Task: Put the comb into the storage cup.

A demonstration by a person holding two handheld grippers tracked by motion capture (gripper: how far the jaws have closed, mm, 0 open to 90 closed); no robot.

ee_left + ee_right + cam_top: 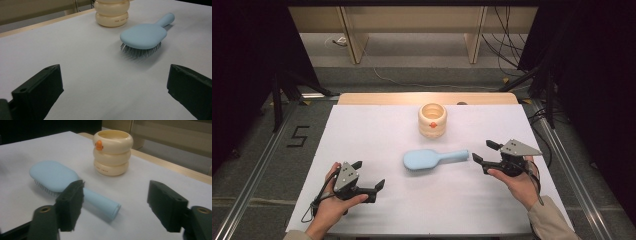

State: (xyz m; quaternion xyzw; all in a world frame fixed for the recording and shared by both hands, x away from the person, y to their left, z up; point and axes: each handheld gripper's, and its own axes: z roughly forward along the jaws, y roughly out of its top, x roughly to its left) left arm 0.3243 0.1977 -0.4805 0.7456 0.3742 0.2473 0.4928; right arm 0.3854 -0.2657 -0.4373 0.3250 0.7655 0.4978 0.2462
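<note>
**On the counter: brush lying loose, both tongs empty**

On the white counter (362,130) I see the light blue hairbrush (434,159) flat near the middle, bristles down, handle toward my right side. In the high view the bristles are hidden under the head; the left gripper view shows them along the near edge.

Right tongs (484,151): jaws apart, nothing between the pads. They sit just off the handle end, not touching. In the right gripper view one jaw overlaps the handle's middle, so that stretch is covered; the handle's round end is clear of both jaws.

Left tongs (369,175): jaws wide, holding nothing, well apart from the brush head. In the left gripper view both jaws are cut off by the bottom edge.

Cream ringed cup (432,120) stands upright behind the brush, close but apart. Small orange mark on its rim; too small to make out. Lettering on the lower ring isn't legible. Its inside is hard to judge from these angles.
</note>
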